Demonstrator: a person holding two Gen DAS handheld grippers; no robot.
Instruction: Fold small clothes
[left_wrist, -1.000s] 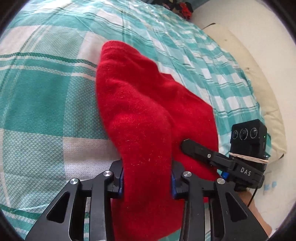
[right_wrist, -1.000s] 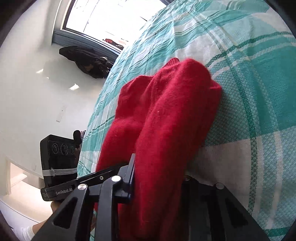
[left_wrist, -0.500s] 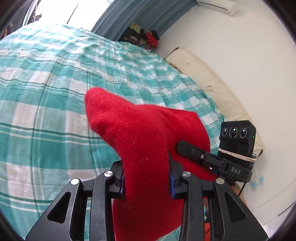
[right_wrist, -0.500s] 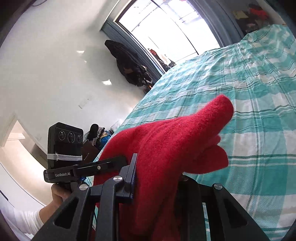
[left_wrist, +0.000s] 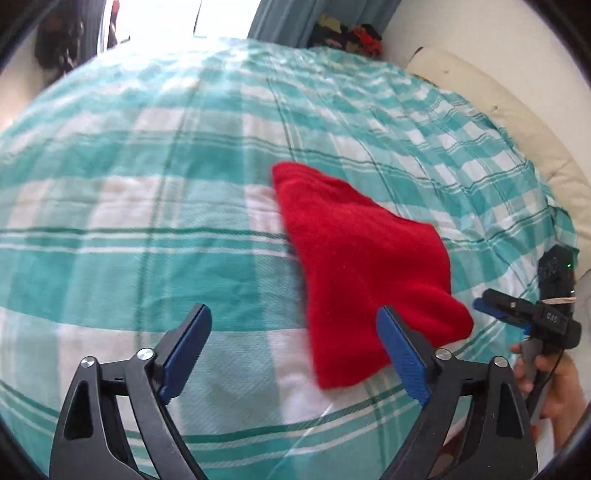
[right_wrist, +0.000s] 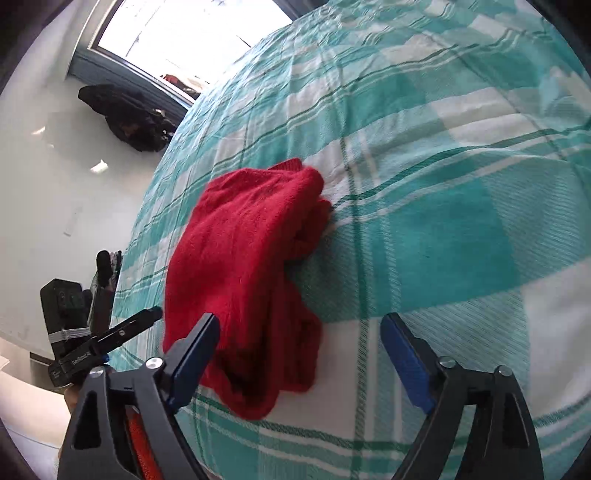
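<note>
A red knitted garment (left_wrist: 362, 266) lies folded in a loose heap on the teal and white checked bed cover (left_wrist: 147, 221). My left gripper (left_wrist: 295, 332) hovers over its near edge with its jaws opening wide. The blue pads press on nothing, and the cloth lies just behind the right finger. In the right wrist view the same garment (right_wrist: 251, 266) sits ahead of my right gripper (right_wrist: 301, 343), whose jaws are also opening. Cloth shows past its left finger, but neither pad touches it. Each gripper shows at the edge of the other's view.
The checked bed cover (right_wrist: 443, 184) spreads far beyond the garment. A cream pillow (left_wrist: 498, 110) lies along the wall at the right. Dark clothes (right_wrist: 129, 118) are piled on the white floor below a bright window (right_wrist: 184, 37). A hand (left_wrist: 546, 380) holds the right gripper.
Both grippers were shut on the red garment and carrying it raised. They have now let go and pulled back, and the garment lies on the bed cover.
</note>
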